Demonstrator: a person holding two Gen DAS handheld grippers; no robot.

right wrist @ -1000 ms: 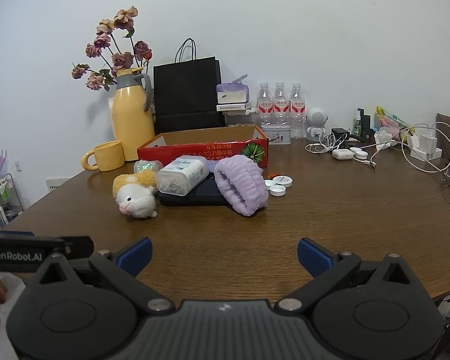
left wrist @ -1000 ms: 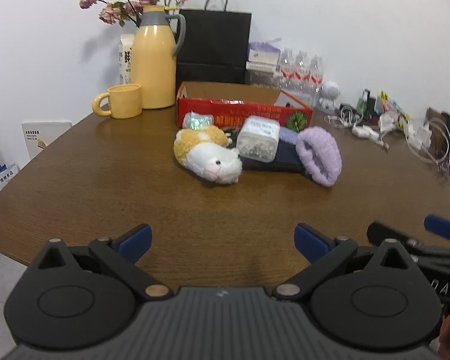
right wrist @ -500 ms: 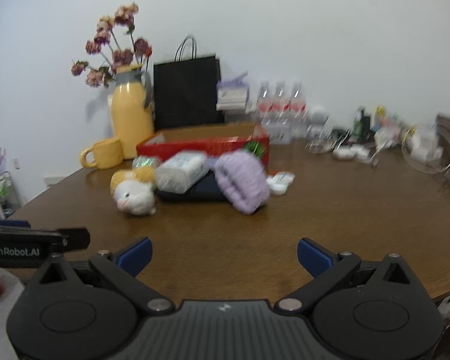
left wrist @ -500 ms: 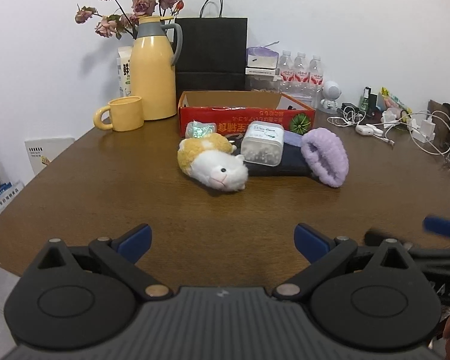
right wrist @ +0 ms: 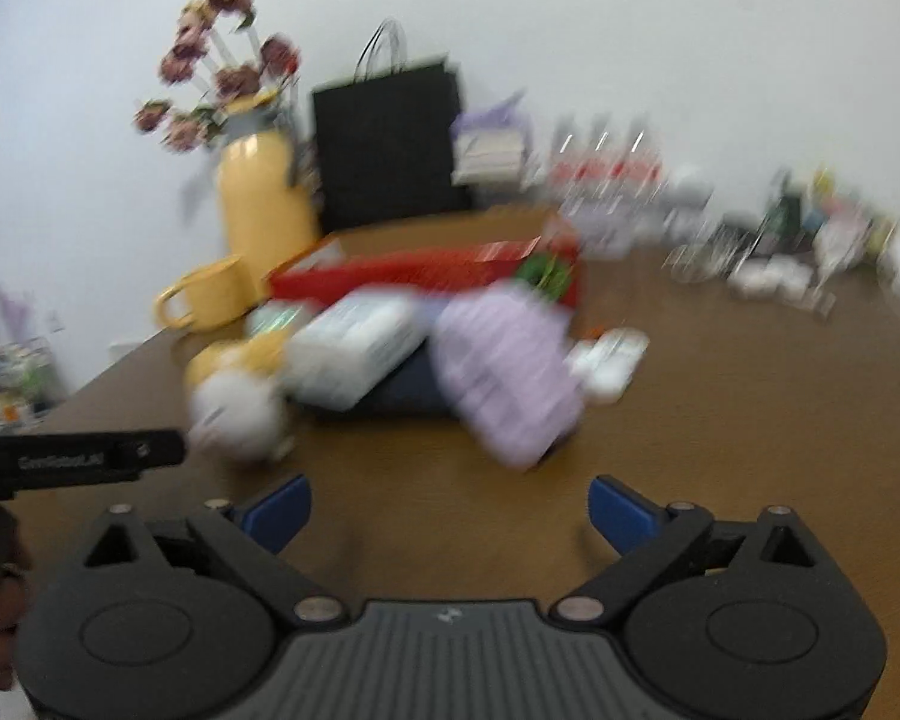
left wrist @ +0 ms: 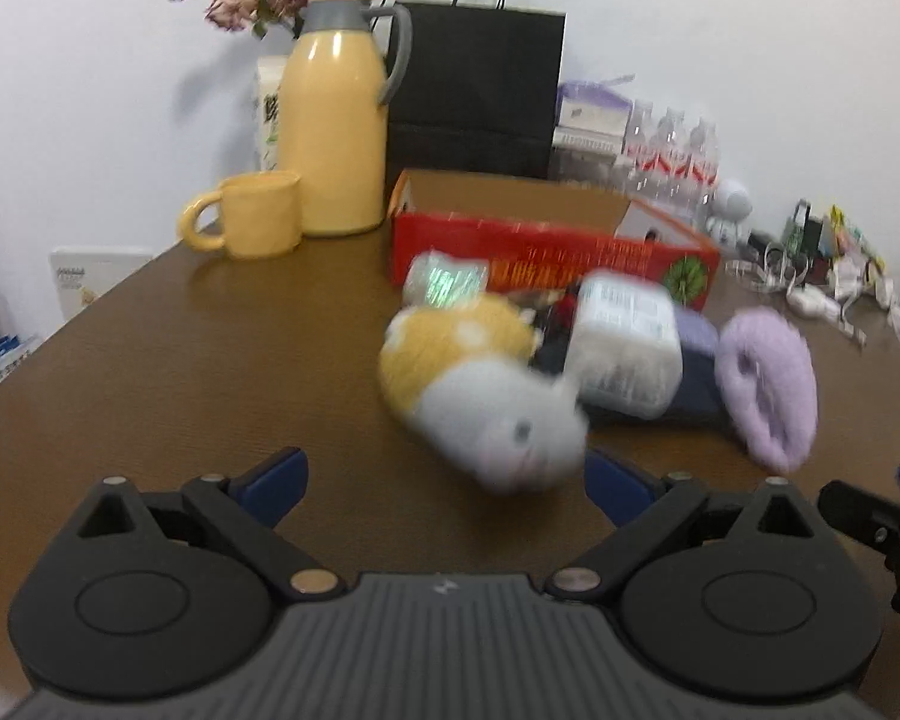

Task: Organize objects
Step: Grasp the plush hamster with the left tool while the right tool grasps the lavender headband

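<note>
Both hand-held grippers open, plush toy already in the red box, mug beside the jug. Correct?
Not quite. In the left wrist view the plush toy lies on the table in front of the red box, not in it. The rest holds.

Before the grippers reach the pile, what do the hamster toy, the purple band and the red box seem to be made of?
Hamster toy: soft plush, judging by its fuzzy yellow and white pile. Purple band: fluffy fabric, perhaps terry or fleece; motion blur hides the weave. Red box: cardboard, glossy red print outside, plain brown inside.
</note>
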